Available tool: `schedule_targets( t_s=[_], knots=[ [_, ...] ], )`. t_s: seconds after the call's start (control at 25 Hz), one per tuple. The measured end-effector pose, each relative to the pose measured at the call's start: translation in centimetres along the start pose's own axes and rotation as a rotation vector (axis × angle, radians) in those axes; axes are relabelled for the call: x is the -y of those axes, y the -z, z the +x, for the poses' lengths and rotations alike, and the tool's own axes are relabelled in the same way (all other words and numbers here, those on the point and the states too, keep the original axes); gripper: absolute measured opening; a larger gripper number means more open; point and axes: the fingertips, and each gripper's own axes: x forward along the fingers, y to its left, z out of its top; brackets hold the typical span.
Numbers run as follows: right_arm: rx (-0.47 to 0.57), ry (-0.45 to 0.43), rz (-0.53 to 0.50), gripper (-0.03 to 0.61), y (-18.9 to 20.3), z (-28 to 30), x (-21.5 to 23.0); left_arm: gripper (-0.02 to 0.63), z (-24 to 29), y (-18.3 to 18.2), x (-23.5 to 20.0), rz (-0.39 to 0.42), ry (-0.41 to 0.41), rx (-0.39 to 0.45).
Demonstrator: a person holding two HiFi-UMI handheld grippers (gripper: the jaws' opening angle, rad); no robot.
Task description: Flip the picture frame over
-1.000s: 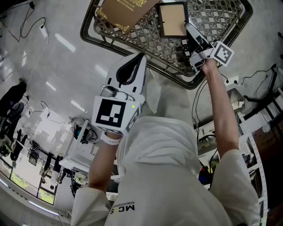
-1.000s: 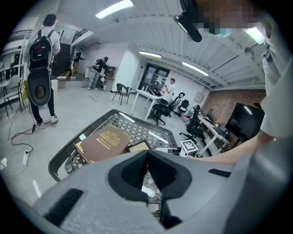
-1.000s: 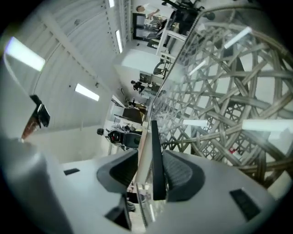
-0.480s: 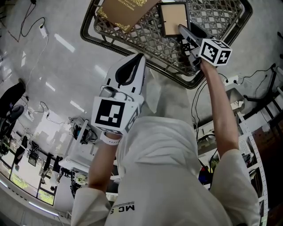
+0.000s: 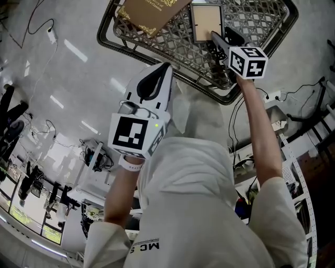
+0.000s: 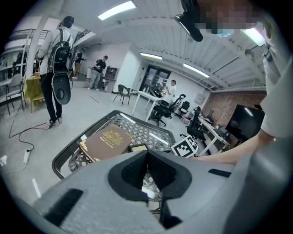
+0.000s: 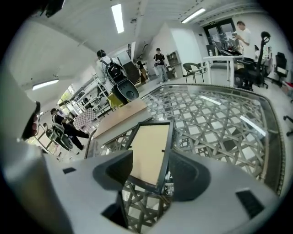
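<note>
Holds right gripper (image 5: 221,35), jaws spread wide, over black-rimmed, tan-backed picture frame (image 7: 149,151) lying on dark lattice surface (image 7: 215,119), near end between the pads; left gripper (image 5: 167,67), jaws together, well back.

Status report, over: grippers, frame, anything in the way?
Right gripper open, straddling frame's near end. Left gripper shut, empty, at table's edge. Frame flat, tan side up. Book beside it.
</note>
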Motion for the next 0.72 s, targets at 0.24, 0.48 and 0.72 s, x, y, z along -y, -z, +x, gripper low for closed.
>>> schedule_targets(
  t_s=[0.24, 0.48, 0.72],
  knots=[
    [0.015, 0.037, -0.073, 0.229, -1.6, -1.9, -1.0, 0.02, -0.9, -1.1, 0.4, 0.013, -0.001, 0.024],
    [0.072, 0.038, -0.113, 0.224, -3.7, -5.6, -3.3, 0.02, -3.1, -2.9, 1.7, 0.029, -0.007, 0.063],
    [0.151, 0.093, -0.202, 0.151, -6.9, -10.0, -5.4, 0.02, -5.0, -4.2, 2.8, 0.025, -0.027, 0.114]
  ],
)
